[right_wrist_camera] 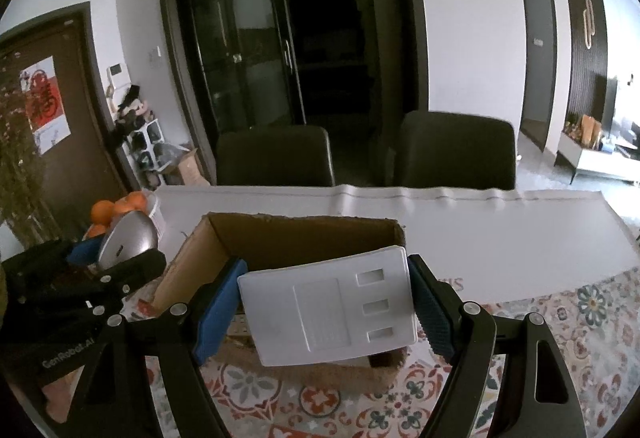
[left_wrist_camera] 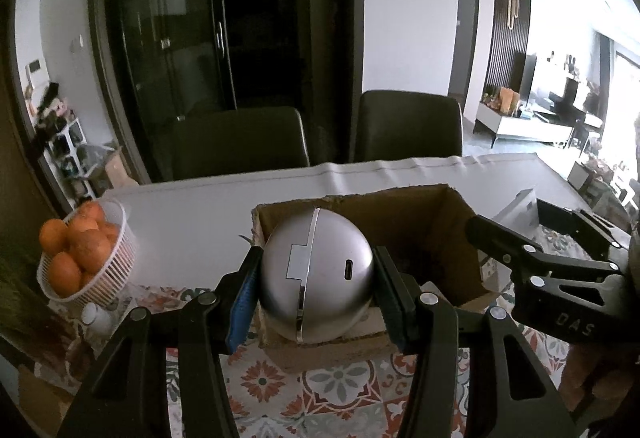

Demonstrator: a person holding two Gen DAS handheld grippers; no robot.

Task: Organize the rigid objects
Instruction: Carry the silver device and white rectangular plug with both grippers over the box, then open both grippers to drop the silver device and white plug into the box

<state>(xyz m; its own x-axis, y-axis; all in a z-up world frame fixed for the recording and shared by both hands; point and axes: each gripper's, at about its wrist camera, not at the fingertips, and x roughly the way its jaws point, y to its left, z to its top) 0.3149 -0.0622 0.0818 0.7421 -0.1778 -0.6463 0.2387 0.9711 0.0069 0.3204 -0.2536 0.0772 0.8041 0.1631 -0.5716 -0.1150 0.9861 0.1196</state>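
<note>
Left tongs (left_wrist_camera: 316, 274) clamped a glossy silver sphere (left_wrist_camera: 320, 274) (metal seam) — right tongs (right_wrist_camera: 324, 302) gripped a white ribbed plastic slab (right_wrist_camera: 328, 306); "GenRobot.AI" legible.

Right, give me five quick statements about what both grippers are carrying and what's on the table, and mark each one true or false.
1. The left gripper holds a silver ball-shaped device between its pads. True.
2. The right gripper is empty. False: it is clamped on a flat white plastic piece.
3. The cardboard box on the table is open at the top. True.
4. The white basket at the table's left holds apples. False: it holds oranges.
5. Both held things already lie inside the box. False: both are held in the grippers, in front of the box in each wrist view.
</note>
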